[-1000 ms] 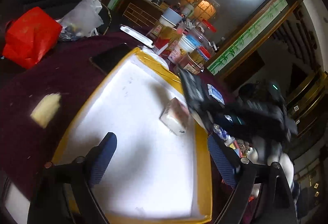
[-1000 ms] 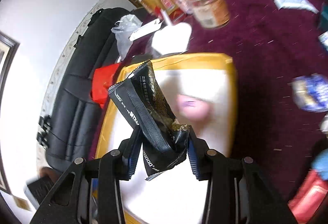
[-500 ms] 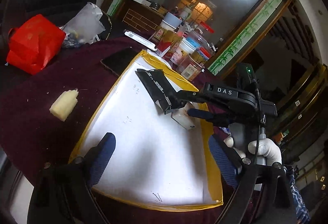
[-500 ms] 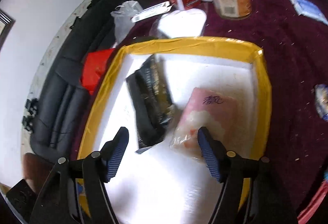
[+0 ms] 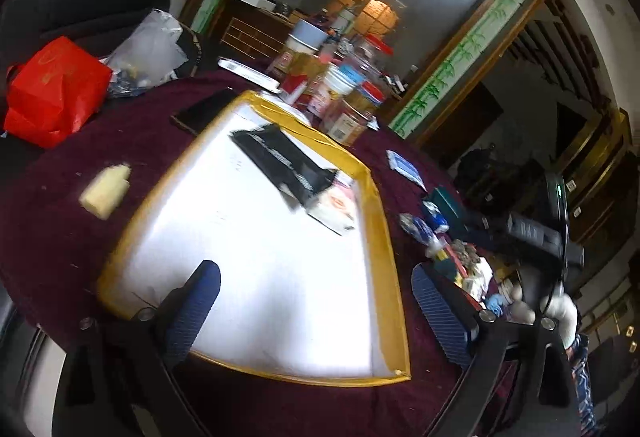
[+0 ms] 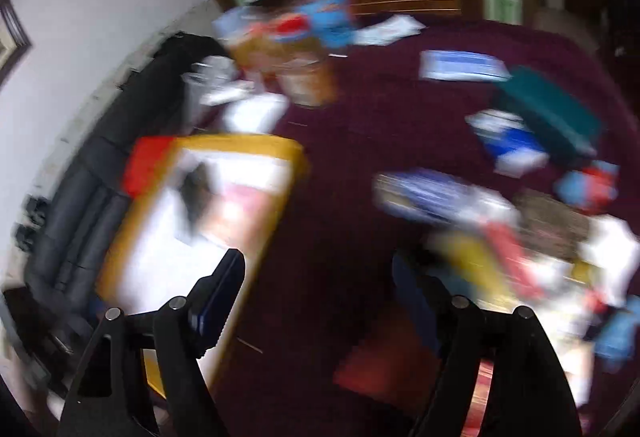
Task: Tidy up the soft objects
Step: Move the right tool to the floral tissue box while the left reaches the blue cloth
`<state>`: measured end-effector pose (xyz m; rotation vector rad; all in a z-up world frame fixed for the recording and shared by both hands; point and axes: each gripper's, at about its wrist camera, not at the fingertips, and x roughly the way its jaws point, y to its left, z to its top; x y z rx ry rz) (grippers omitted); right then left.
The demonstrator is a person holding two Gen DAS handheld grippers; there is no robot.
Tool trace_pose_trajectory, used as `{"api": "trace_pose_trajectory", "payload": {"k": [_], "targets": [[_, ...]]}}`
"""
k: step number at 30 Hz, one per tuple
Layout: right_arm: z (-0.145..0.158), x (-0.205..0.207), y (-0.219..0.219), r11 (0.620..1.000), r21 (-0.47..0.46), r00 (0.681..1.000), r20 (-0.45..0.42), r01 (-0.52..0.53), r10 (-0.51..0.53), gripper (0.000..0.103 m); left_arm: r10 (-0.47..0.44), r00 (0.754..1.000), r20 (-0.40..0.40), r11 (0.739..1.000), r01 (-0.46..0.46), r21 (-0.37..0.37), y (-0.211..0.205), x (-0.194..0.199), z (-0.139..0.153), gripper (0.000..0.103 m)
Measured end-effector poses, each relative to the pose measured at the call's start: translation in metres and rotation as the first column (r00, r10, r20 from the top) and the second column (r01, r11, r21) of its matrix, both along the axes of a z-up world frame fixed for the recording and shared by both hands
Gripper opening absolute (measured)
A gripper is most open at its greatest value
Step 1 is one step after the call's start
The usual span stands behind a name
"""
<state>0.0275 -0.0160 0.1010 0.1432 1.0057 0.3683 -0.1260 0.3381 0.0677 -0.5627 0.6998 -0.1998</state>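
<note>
A white tray with a yellow rim (image 5: 384, 237) lies on the maroon tablecloth. A black foil packet (image 5: 284, 161) rests in its far part, overlapping a pink-and-white soft pack (image 5: 336, 207). My left gripper (image 5: 316, 301) hovers over the tray's near end, its jaws still opening, nothing between them. In the blurred right wrist view the tray (image 6: 280, 151) sits at the left, with the black packet (image 6: 196, 189) and pink pack (image 6: 244, 205) inside. My right gripper (image 6: 316, 293) is over bare cloth beside the tray, jaws opening and empty. A yellow sponge-like block (image 5: 106, 189) lies left of the tray.
Jars and boxes (image 5: 340, 93) crowd the table's far side, next to a dark phone (image 5: 202, 111). A red bag (image 5: 52, 89) and a clear plastic bag (image 5: 148, 49) sit at the left. Several loose packets (image 6: 508, 145) and a teal box (image 6: 548, 113) lie right of the tray.
The right gripper let go of the black packet, which now lies in the tray against the pink pack, and swung right, off the tray. The left gripper shifted slightly.
</note>
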Motion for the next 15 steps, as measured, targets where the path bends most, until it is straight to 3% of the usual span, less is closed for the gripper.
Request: {"api": "trace_pose_trajectory", "payload": {"k": [3, 9, 13, 15], "targets": [[-0.02, -0.027, -0.06, 0.993, -0.092, 0.997, -0.041, 0.069, -0.073, 0.075, -0.04, 0.999, 0.0, 0.999, 0.04, -0.01, -0.019, 0.001, 0.0, 0.098], [-0.045, -0.062, -0.131, 0.985, -0.028, 0.982, -0.073, 0.172, -0.174, 0.076, -0.171, 0.985, -0.023, 0.985, 0.171, -0.003, -0.076, 0.003, 0.001, 0.098], [-0.062, -0.072, -0.132, 0.99, 0.005, 0.984, -0.113, 0.142, -0.141, 0.076, -0.231, 0.972, -0.034, 0.973, 0.232, 0.022, -0.11, -0.003, 0.003, 0.098], [-0.067, -0.075, -0.11, 0.997, 0.003, 0.991, -0.107, 0.083, -0.082, 0.078, -0.252, 0.967, -0.045, 0.967, 0.254, 0.024, -0.122, -0.005, 0.003, 0.098]]}}
